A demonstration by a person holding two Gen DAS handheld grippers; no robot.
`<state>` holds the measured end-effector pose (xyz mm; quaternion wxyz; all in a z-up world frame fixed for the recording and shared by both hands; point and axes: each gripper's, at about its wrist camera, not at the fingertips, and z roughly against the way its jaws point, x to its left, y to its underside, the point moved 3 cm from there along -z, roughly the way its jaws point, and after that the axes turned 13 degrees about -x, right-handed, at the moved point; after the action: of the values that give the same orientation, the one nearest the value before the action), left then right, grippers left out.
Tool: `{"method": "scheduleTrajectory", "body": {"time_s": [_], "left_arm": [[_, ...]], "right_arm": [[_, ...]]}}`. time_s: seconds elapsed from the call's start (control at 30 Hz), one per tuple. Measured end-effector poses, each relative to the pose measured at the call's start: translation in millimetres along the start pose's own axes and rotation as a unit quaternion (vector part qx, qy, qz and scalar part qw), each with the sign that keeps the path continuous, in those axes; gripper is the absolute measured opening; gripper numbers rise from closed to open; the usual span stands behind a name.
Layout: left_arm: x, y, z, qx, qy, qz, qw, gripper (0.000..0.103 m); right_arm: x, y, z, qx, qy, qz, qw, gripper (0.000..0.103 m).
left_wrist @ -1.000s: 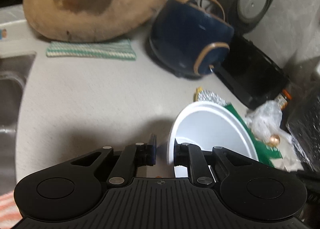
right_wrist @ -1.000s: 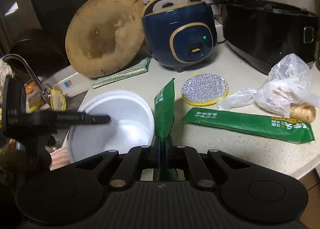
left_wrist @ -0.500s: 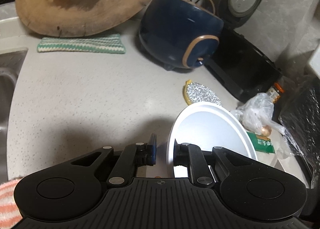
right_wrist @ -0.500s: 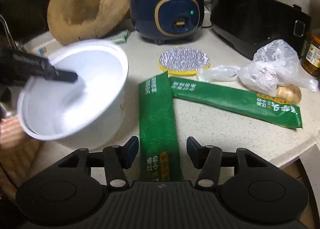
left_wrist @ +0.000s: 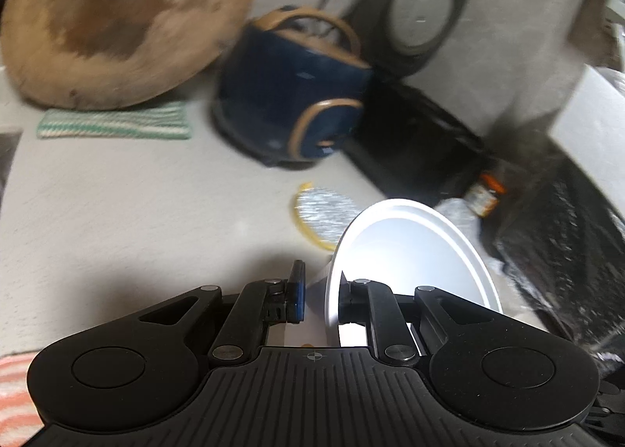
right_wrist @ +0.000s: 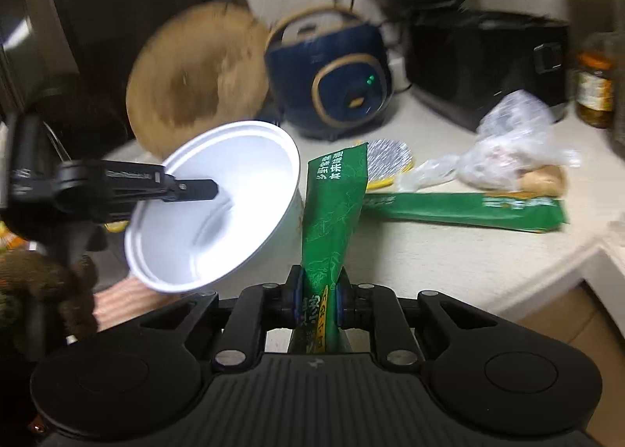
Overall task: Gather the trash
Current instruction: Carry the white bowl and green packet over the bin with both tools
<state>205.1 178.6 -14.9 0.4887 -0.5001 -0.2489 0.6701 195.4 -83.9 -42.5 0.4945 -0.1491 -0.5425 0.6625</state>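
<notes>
Right gripper (right_wrist: 317,296): jaws closing, blue pads pressed on a flat green wrapper (right_wrist: 332,209), glossy film with printed white characters. The wrapper stands up from the grip, tilted slightly, top edge free above the counter (right_wrist: 449,251).

Left gripper (left_wrist: 317,292): nearly closed, clamped on the thin rim of a white bowl (left_wrist: 414,248). One finger sits inside the wall, the other outside. The bowl is smooth, round and deep, tipped on its side and held above the counter's near edge. Seen from the right wrist, its inside is bare white; nothing in it but the gripper finger.

On the speckled pale counter beyond: a second long green wrapper (right_wrist: 465,209) lies flat, running toward the right edge. Just behind it, a round glittery silver pad with a yellow rim (right_wrist: 388,158). To the right, a crumpled clear plastic bag (right_wrist: 511,142); contents blurred, a tan lump shows at its lower side.

Along the back: a round wooden board (right_wrist: 195,84) leans upright, dark stain at its centre. A striped green and white cloth (left_wrist: 113,125) lies at its foot. Next, a rounded navy cooker with tan trim (right_wrist: 332,76), then a black boxy appliance (right_wrist: 484,60).
</notes>
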Motion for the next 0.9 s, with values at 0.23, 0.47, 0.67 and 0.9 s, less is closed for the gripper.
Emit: {"method": "scheduleTrajectory", "body": {"time_s": [0.23, 0.47, 0.67, 0.9], "left_arm": [[-70.7, 31.6, -17.1, 0.057, 0.066, -0.067, 0.994, 0.016], [-145.2, 106.1, -51.5, 0.159, 0.137, -0.146, 0.9667, 0.016], [-178.3, 185.2, -73.3, 0.203, 0.141, -0.24, 0.9389, 0.016], [-184.3, 294.4, -104.7, 0.303, 0.137, -0.333, 0.8821, 0.016]], "right_arm": [[-49.2, 19.5, 83.8, -0.059, 0.102, -0.033, 0.993, 0.015], [-124.7, 76.4, 150.5, -0.066, 0.233, -0.115, 0.963, 0.015], [-159.5, 130.7, 188.3, -0.05, 0.321, -0.173, 0.93, 0.015], [-177.1, 190.6, 202.9, -0.016, 0.363, -0.243, 0.899, 0.015]]}}
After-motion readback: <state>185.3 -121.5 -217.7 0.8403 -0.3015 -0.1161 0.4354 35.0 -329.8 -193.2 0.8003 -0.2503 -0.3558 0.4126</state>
